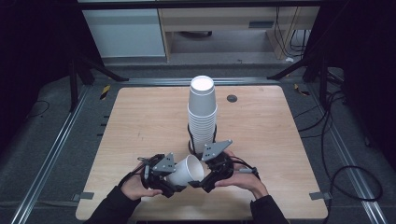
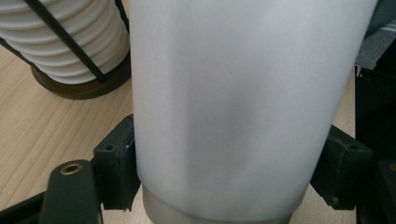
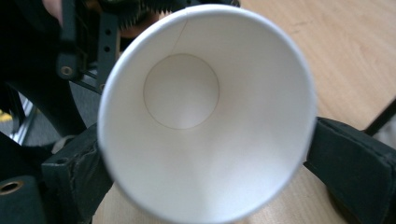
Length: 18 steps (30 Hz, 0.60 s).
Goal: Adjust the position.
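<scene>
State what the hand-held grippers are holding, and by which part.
A single white paper cup: the left hand-held gripper clamps its sidewall near the base, the right hand-held gripper straddles its rim end.

overhead looks down; both tool views share, seemingly, one close cup (image 2: 233,112).

Left gripper view: paper cup (image 2: 233,107) between the jaws, its rim and its base both cut by the frame edges; surface blurred at this range. Beyond the left gripper (image 2: 224,172), up and to one side, the cup stack (image 2: 60,42) is cut off at the top and partly masked by the cup. Right gripper view: cup (image 3: 205,112) covers the left gripper (image 3: 88,42) behind it; the far jaw's contact is hidden. High view: right gripper (image 1: 196,183) jaw tips hidden behind the cup's rim; stack's holder base (image 1: 191,142) mostly covered.
</scene>
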Each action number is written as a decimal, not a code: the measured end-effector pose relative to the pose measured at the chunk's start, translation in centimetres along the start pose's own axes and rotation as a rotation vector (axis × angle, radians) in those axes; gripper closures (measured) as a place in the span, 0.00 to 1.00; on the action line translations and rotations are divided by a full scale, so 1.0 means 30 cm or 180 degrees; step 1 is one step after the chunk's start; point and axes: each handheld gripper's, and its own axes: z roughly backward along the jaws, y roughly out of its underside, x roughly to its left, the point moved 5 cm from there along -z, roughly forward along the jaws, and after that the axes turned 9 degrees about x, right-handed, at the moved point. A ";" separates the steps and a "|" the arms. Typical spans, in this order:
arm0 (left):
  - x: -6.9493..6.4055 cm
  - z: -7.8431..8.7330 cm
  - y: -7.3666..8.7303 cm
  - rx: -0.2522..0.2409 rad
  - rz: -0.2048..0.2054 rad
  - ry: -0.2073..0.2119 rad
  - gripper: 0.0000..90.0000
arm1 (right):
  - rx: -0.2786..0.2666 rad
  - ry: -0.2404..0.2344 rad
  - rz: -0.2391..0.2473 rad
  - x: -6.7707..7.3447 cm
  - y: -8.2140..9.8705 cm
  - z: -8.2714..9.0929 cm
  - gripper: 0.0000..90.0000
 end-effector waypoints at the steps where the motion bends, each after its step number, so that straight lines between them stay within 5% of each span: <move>1: 0.002 0.003 0.000 -0.0031 0.0028 -0.0013 0.25 | -0.0065 0.0003 -0.0023 -0.004 -0.003 0.014 0.05; 11: 0.041 0.075 -0.009 -0.0542 0.0310 -0.0107 0.25 | -0.0591 0.0085 -0.0284 -0.042 -0.023 0.119 0.06; 18: 0.053 0.088 -0.016 -0.0756 0.0434 -0.0211 0.25 | -0.0718 0.0034 -0.0326 -0.042 -0.030 0.133 0.06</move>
